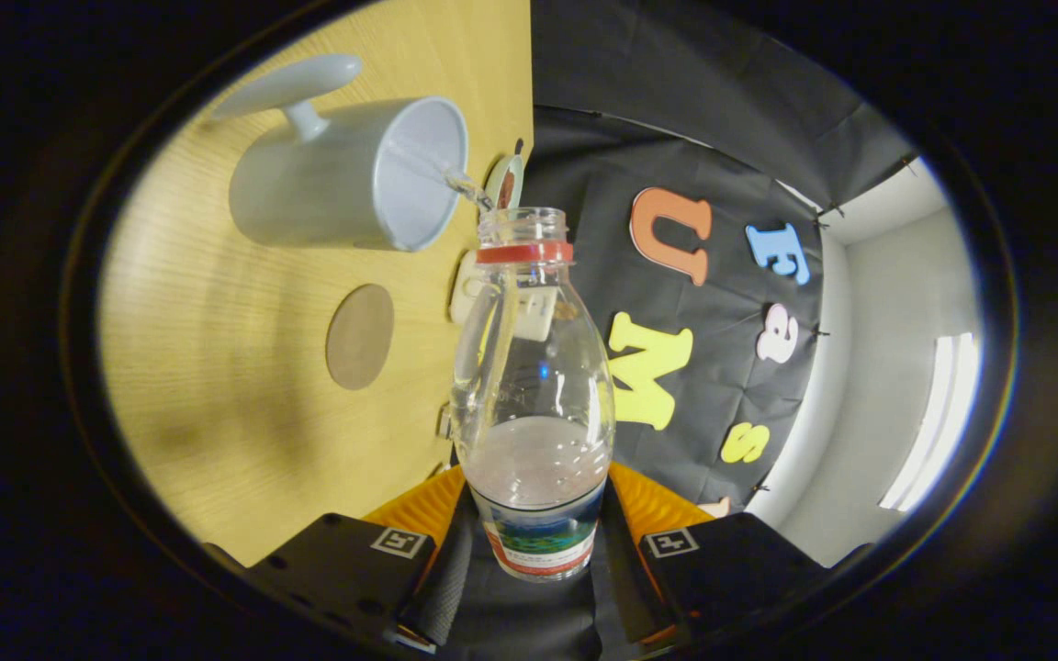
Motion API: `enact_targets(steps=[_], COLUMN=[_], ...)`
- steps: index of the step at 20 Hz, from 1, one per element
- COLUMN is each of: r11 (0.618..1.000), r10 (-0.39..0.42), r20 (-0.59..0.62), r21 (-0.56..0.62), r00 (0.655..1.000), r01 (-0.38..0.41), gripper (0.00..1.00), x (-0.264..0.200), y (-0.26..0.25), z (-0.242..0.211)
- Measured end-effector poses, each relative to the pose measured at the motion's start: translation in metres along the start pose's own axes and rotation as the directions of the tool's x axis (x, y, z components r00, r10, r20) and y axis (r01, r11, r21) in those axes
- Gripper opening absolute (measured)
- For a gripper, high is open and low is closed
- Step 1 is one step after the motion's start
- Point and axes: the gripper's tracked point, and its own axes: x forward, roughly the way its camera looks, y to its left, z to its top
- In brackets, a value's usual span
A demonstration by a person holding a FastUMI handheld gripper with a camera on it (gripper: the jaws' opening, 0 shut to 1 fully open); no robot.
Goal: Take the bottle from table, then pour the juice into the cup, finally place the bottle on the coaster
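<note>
Gripper fingers clamp the tilted, uncapped plastic bottle, liquid streaming into the white cup; round coaster nearby

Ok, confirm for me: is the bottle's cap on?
No: the bottle, gripped in the claw, has an open neck, and liquid streams into the white cup.

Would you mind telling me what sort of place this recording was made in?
Most likely a staged recording booth, not a home: a wooden table backed by a black cloth wall, with a cup, a coaster and the bottle that the fingers grip.
</note>
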Motion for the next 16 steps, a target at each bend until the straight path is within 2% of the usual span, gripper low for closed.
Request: enact_targets(steps=[16], r11=[0.997], r10=[-0.020], r20=[-0.008], r21=[-0.076], r00=[1.000], r01=[0.019], gripper=[0.71], x=[0.008], y=[-0.022], z=[-0.003])
